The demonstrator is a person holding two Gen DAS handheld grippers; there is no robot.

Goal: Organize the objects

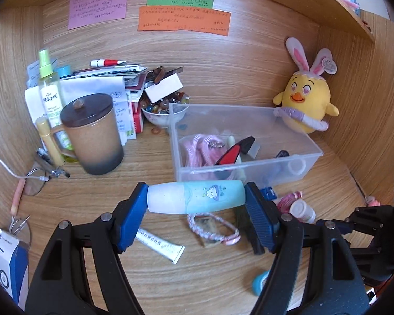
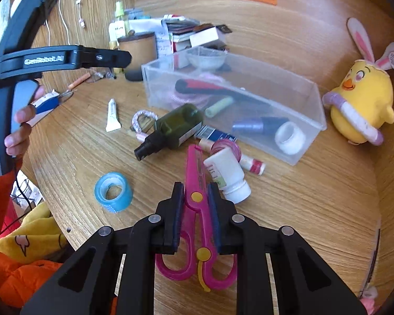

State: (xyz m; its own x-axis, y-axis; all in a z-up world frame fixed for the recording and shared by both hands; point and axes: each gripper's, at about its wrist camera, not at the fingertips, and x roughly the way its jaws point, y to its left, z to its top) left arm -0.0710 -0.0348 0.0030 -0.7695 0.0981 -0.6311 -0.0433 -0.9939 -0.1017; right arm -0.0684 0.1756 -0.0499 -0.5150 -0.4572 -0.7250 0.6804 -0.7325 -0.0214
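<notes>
My left gripper (image 1: 196, 198) is shut on a light blue and white bottle (image 1: 197, 196), held crosswise by its two ends above the wooden desk, just in front of the clear plastic box (image 1: 294, 157). In the right wrist view my right gripper (image 2: 196, 193) is shut on pink scissors (image 2: 195, 173) near their pivot, blades pointing away, handles under the jaws. The clear box (image 2: 296, 99) holds a red and black item, pink cord, a thread spool and a white roll. The left gripper's body (image 2: 39, 60) shows at upper left, held by a hand.
Loose on the desk: a dark green spray bottle (image 2: 176, 126), white pill bottle (image 2: 227, 176), blue tape roll (image 2: 113, 191), white tube (image 2: 113, 115), braided bracelet (image 1: 212, 228). A lidded brown mug (image 1: 94, 134), marble bowl (image 1: 161, 113) and paper pile stand at left; a yellow chick plush (image 1: 304, 99) sits right.
</notes>
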